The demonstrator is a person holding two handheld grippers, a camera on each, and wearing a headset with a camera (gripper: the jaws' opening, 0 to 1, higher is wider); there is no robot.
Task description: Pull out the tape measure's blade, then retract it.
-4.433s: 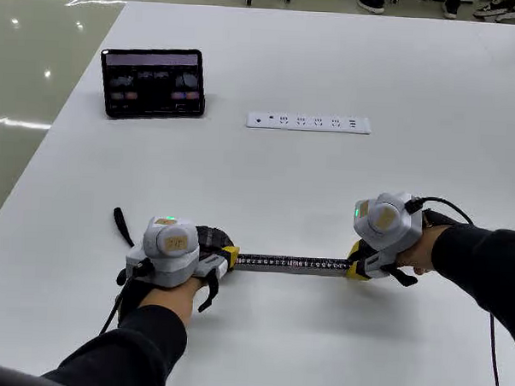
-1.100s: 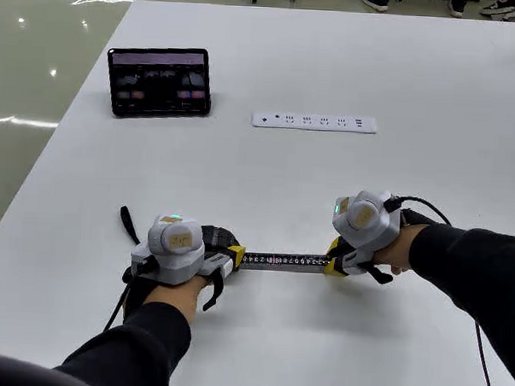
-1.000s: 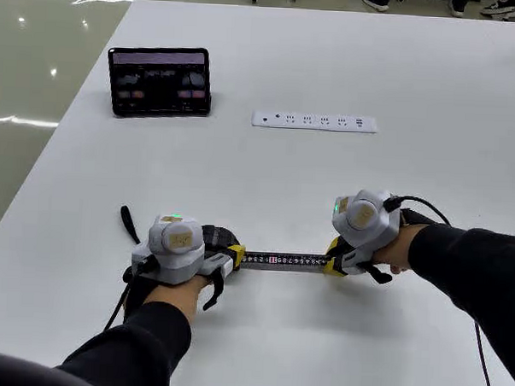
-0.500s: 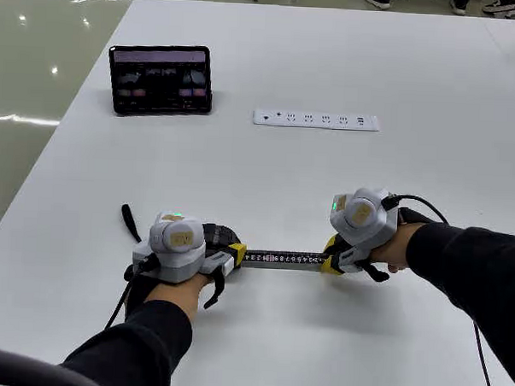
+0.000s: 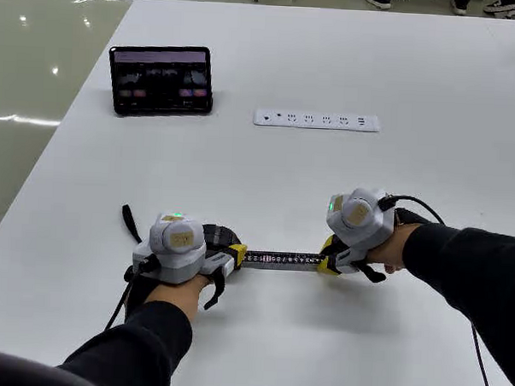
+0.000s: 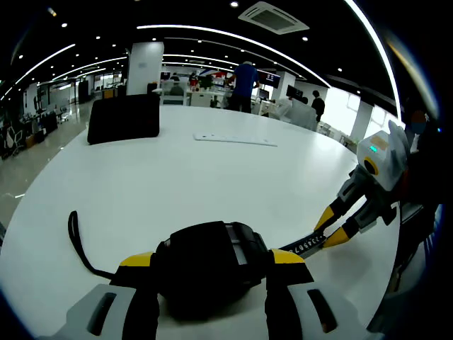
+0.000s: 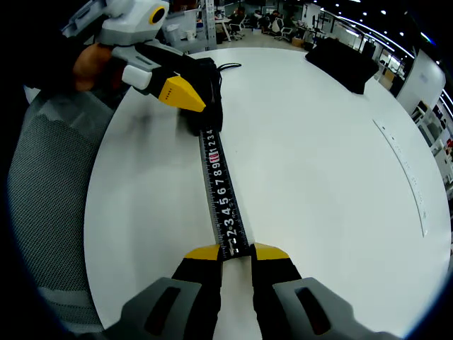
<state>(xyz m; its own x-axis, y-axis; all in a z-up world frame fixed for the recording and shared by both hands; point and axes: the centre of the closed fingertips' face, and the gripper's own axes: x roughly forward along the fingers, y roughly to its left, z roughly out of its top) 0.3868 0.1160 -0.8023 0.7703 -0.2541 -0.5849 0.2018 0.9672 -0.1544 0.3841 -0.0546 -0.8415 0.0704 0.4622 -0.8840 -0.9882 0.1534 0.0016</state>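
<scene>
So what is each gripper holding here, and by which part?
The left gripper clamps the tape measure's case by its two sides. The right gripper pinches the blade at its tip end, by the lowest numbers.

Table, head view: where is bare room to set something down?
Free: the broad band from the tablet and power strip down to the blade; the table right of the power strip. Crowded: the line of left gripper, tape measure, blade and right gripper.

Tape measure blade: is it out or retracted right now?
Out. Numbered blade runs from the case in the left gripper to the right gripper, which pinches its tip.
</scene>
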